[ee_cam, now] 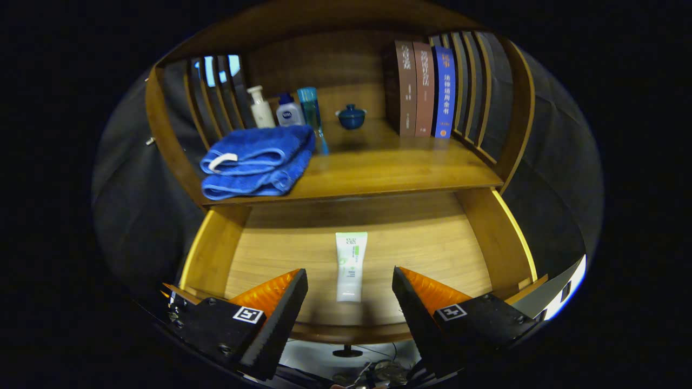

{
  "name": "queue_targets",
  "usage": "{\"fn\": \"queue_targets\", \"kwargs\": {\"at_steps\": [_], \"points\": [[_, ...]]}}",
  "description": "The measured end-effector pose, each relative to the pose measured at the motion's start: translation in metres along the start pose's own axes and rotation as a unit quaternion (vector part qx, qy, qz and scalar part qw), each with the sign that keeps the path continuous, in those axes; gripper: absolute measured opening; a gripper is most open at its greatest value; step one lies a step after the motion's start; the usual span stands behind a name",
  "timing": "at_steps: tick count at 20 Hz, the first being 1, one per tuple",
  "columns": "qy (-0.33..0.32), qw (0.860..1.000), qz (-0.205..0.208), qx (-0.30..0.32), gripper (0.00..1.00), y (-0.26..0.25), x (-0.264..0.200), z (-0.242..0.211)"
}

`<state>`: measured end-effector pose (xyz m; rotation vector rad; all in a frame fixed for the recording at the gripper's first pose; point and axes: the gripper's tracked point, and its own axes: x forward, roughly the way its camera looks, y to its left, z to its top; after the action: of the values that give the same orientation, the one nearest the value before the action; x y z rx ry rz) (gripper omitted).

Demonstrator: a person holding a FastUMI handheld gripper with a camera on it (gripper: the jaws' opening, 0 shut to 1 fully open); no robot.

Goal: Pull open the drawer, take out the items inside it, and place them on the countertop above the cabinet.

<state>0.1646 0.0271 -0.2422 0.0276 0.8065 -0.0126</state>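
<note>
1. Gripper (350,283): fingers spread wide, holding nothing.
2. Drawer (216,248): pulled open below the countertop (400,167).
3. Tube (350,266): lies flat on the drawer floor – between the fingertips, untouched.
4. Folded blue towel (257,161): on the countertop, above the drawer's left side.

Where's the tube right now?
In the gripper view, the white tube lies flat on the floor of the open drawer, just ahead of the open gripper, in line with the gap between its fingers, untouched.
</note>
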Motion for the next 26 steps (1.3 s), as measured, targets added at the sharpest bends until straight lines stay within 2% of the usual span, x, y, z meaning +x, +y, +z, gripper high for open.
{"fn": "queue_targets", "kwargs": {"at_steps": [7, 13, 18, 21, 24, 26], "points": [[0.095, 0.995, -0.002, 0.003, 1.0, -0.003, 0.057, -0.003], [0.172, 0.985, 0.015, -0.002, 1.0, 0.009, 0.089, -0.02], [0.194, 0.981, -0.018, -0.024, 0.96, 0.002, 0.104, -0.031], [0.212, 0.976, -0.039, -0.023, 0.78, -0.004, 0.112, -0.038], [0.23, 0.972, -0.037, -0.026, 0.61, -0.004, 0.114, -0.049], [0.217, 0.974, -0.047, -0.036, 0.48, -0.004, 0.112, -0.044]]}}
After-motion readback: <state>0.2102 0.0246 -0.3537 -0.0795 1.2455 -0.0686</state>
